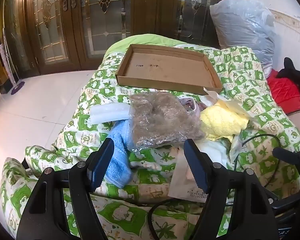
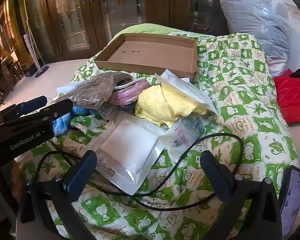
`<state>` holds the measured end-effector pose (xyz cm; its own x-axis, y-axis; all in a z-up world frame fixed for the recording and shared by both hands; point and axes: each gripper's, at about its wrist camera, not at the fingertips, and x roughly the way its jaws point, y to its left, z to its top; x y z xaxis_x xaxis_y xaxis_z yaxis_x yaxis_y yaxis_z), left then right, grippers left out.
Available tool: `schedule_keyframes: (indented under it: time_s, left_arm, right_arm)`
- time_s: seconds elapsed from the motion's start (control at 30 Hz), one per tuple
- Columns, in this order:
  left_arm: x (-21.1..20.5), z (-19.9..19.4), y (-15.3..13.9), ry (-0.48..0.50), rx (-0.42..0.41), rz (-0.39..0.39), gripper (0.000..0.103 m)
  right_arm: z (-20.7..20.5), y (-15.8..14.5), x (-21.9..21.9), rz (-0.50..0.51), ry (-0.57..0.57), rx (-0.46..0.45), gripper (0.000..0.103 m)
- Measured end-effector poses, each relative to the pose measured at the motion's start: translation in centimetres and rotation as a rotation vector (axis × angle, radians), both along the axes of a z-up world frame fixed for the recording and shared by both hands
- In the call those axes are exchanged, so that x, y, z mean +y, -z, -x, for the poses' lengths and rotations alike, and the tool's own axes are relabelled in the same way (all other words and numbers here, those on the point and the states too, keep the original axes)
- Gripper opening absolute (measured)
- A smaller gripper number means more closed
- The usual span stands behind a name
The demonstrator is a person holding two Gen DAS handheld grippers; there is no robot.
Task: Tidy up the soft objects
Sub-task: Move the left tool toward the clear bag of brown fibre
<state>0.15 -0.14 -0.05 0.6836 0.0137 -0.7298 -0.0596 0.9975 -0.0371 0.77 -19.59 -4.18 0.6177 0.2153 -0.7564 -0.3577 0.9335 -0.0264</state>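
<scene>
Soft items lie heaped on a green-and-white quilt. In the left wrist view a clear bag of brown fluff sits in the middle, with a blue towel on its left and a yellow towel on its right. My left gripper hangs open just short of the bag, its left finger over the blue towel. In the right wrist view my right gripper stands wide open above a white sealed packet. Behind it lie the yellow towel, a pink mask pack and the brown bag. An empty cardboard tray rests at the back.
A black cable loops across the quilt between my right fingers. A phone lies at the lower right. White foam rolls sit left of the bag. A big plastic sack and a red cloth lie at the far right. The tiled floor drops off on the left.
</scene>
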Motion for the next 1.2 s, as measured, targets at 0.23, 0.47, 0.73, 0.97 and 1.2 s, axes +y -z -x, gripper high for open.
schedule_keyframes:
  time_s: [0.23,0.47,0.73,0.97,1.2]
  left_arm:
    - [0.6,0.5,-0.2,-0.008,-0.032,0.026,0.073]
    - [0.3,0.0,-0.6,-0.022,-0.041,0.048,0.073]
    - [1.5,0.4,-1.5,-0.003,-0.03,0.096,0.073]
    - [-0.1,-0.5,-2.3,0.042,-0.021,0.044,0.073]
    - [-1.0,-1.5,-2.3,0.062,-0.003,0.01,0.073]
  right_arm:
    - [0.2,0.1,0.0,-0.014,0.001,0.006,0.103]
    - [0.1,0.3,-0.3,-0.033,0.01,0.014,0.103]
    - [-0.5,0.1,-0.8,-0.055,0.02,0.049,0.103]
    - [-0.9,-1.0,-1.6,-0.07,0.034,0.061,0.103]
    - [-1.3,-1.8,-1.7,-0.052,0.031,0.042,0.103]
